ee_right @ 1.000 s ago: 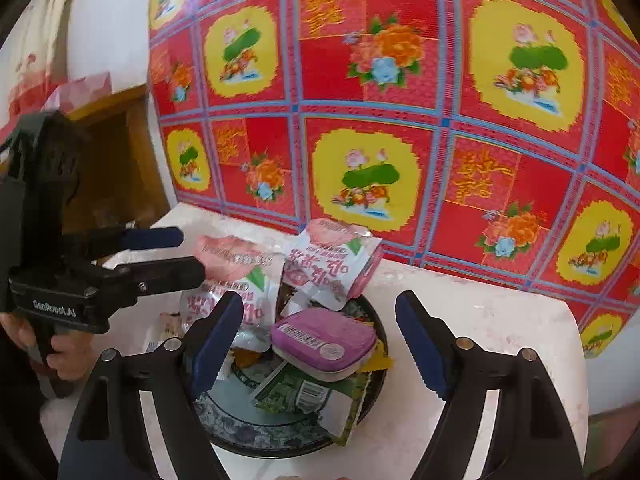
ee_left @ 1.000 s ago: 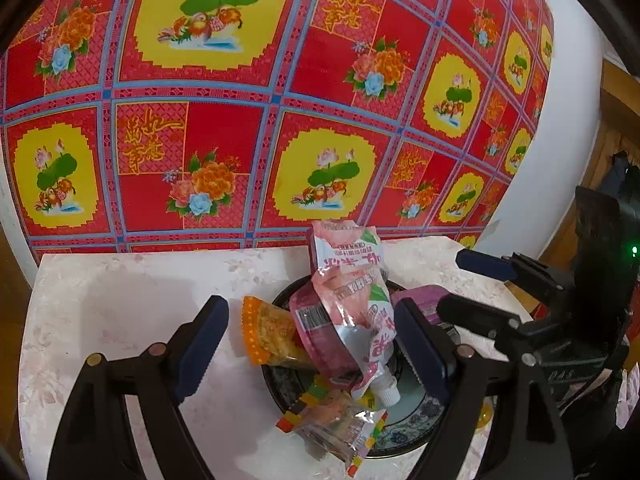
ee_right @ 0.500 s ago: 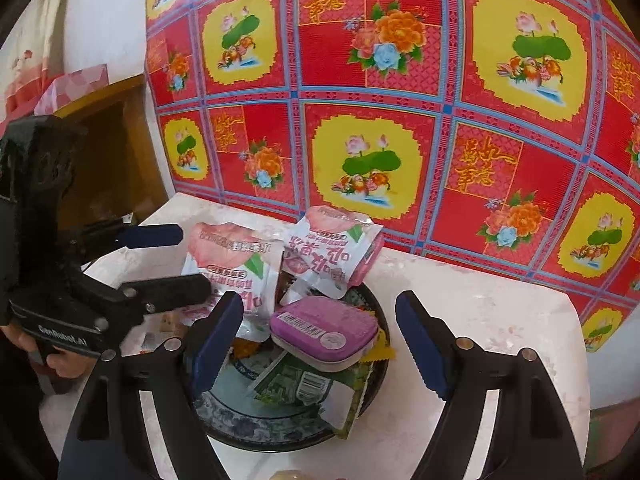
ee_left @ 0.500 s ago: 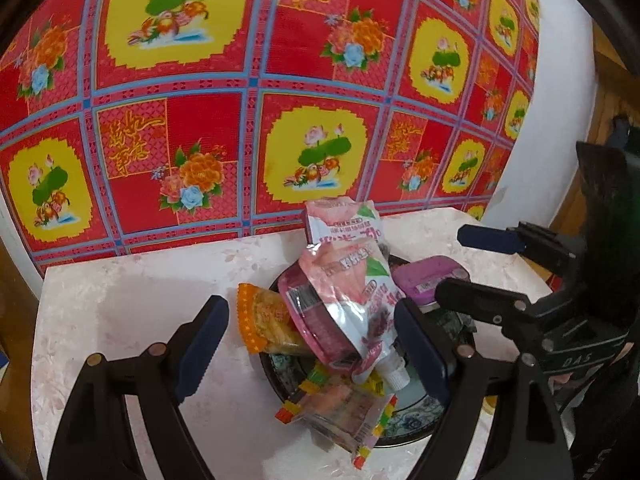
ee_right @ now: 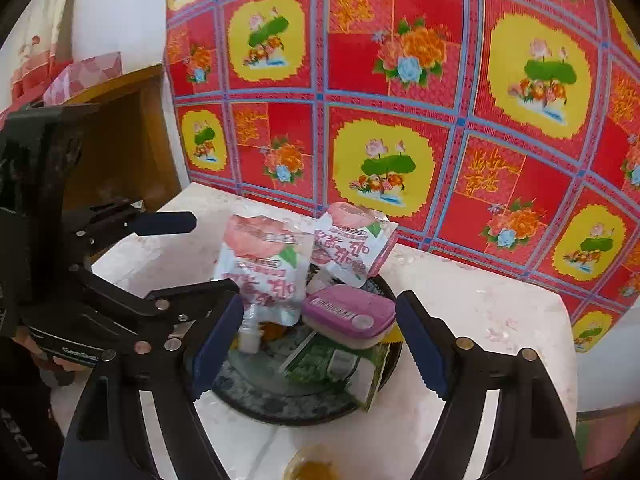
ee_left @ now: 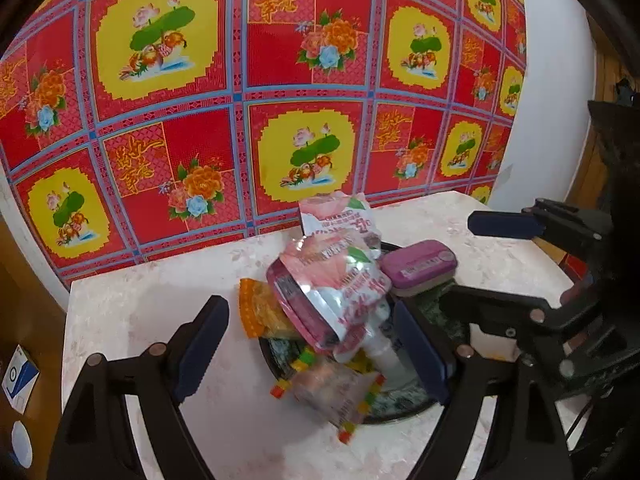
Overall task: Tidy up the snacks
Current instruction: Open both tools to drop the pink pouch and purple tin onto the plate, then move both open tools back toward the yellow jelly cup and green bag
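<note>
A dark bowl (ee_left: pixel 396 408) (ee_right: pixel 280 404) on a pale marble table holds piled snacks: two pink spouted pouches (ee_left: pixel 332 288) (ee_right: pixel 264 264), a purple tin (ee_left: pixel 418 266) (ee_right: pixel 348 314), an orange packet (ee_left: pixel 260 312), a clear candy bag (ee_left: pixel 332 396) and a green packet (ee_right: pixel 320 360). My left gripper (ee_left: pixel 312 348) is open and empty, its jaws either side of the front pouch. My right gripper (ee_right: pixel 316 344) is open and empty, its jaws either side of the purple tin. Each gripper shows in the other's view, the right (ee_left: pixel 500 264) and the left (ee_right: pixel 176 256).
A red and yellow floral cloth (ee_left: pixel 280 100) hangs behind the table (ee_left: pixel 140 312). A wooden cabinet (ee_right: pixel 116 140) stands left in the right wrist view. A small yellow object (ee_right: pixel 308 468) lies at the table's front edge. A blue-white box (ee_left: pixel 18 376) is off the table's left.
Both grippers have come closer to the bowl and lower. The pouches and tin now sit between the open jaws. Nothing has been taken hold of.
</note>
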